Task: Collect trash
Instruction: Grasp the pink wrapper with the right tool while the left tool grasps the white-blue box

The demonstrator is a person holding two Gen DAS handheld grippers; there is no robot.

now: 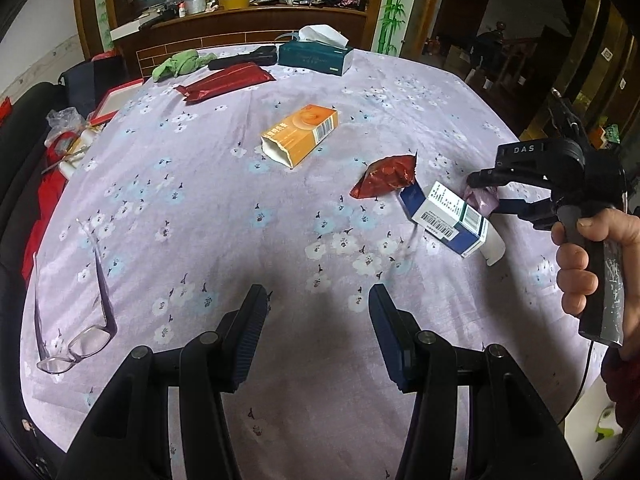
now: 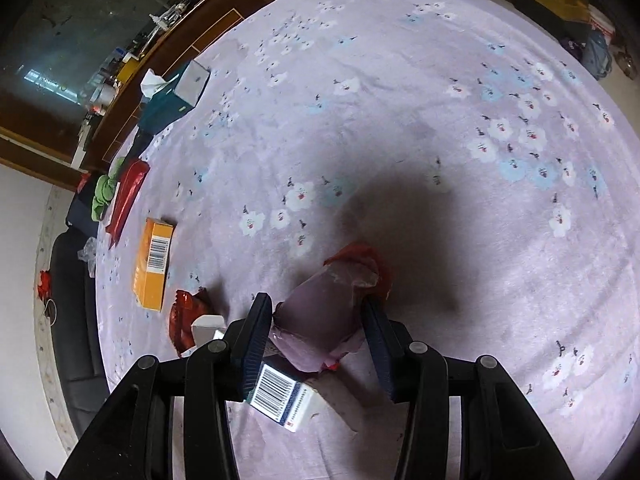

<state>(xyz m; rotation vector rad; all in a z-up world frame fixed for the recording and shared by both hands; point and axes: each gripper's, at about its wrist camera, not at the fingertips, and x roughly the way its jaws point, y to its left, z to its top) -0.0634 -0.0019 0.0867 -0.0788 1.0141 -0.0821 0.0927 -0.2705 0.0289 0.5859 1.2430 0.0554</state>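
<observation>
Trash lies scattered on a purple flowered tablecloth. An open orange box lies at the middle, a crumpled red wrapper to its right, then a blue-and-white box. My right gripper, held by a hand, hovers just behind that box. In the right wrist view the right gripper is shut on a crumpled pink wrapper, with both pads touching its sides, and the blue-and-white box lies beneath. My left gripper stands open over bare cloth near the front edge.
Folded-open glasses lie at the front left. At the far side are a teal tissue box, a long red packet, a green cloth and a black object. A cluttered wooden cabinet stands behind.
</observation>
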